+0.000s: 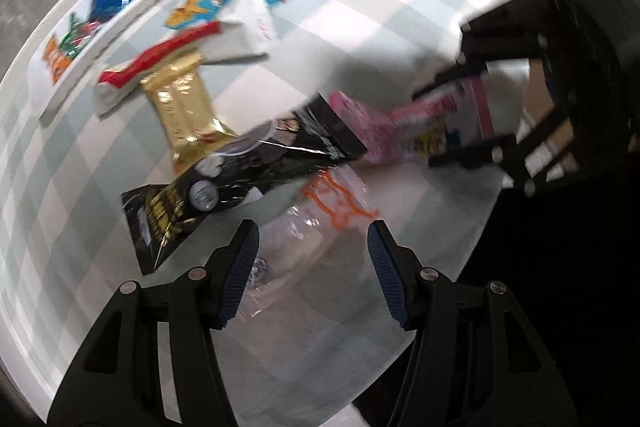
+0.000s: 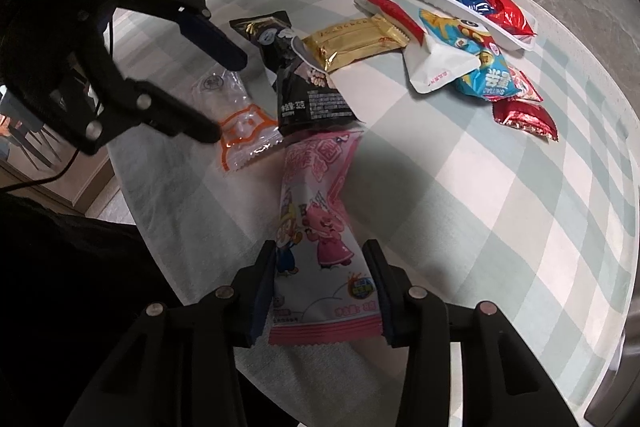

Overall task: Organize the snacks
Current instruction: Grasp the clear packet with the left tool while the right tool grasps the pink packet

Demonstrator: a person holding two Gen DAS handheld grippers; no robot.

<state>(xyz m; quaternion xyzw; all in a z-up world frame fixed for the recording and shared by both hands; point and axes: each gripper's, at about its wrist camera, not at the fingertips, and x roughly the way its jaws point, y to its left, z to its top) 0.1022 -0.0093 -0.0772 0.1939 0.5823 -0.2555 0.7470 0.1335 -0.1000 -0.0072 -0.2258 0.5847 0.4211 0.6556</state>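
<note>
Right claw (image 2: 320, 287): clamped on the pink snack packet (image 2: 320, 227), pads on either long edge near its bottom seal. The packet's far end reaches toward 12 o'clock in the right wrist view, touching or just overlapping the black packet (image 2: 304, 83); whether the pink one is lifted off the worktop (image 2: 500, 207) I cannot tell.

Left claw (image 1: 314, 255): fingers apart, holding nothing, poised over the clear packet with orange print (image 1: 332, 207), which lies flat at 12 o'clock of the tips. Left view is motion-blurred.

Step in hand (judged): sorting loose snacks into the white tray (image 2: 448, 3). Right claw has its pick; left is lining up its own.

Next move calls for: carrying the pink packet toward 1 o'clock, over the loose pile, and releasing it inside the tray rim. Tray already holds several small packets, so free space looks tight. Left claw needs to drop and close across the clear packet's width.

Pink packet, appearance: glossy pillow wrapper, cartoon figures printed mid-body, crimped seals at both ends, slightly pinched at the middle. Likely light and floppy; may sag or swing from a grip at one end.

Other loose items near the tray: gold packet (image 2: 352, 41), white packet (image 2: 436, 67), blue packet (image 2: 488, 79), red packet (image 2: 524, 117).
</note>
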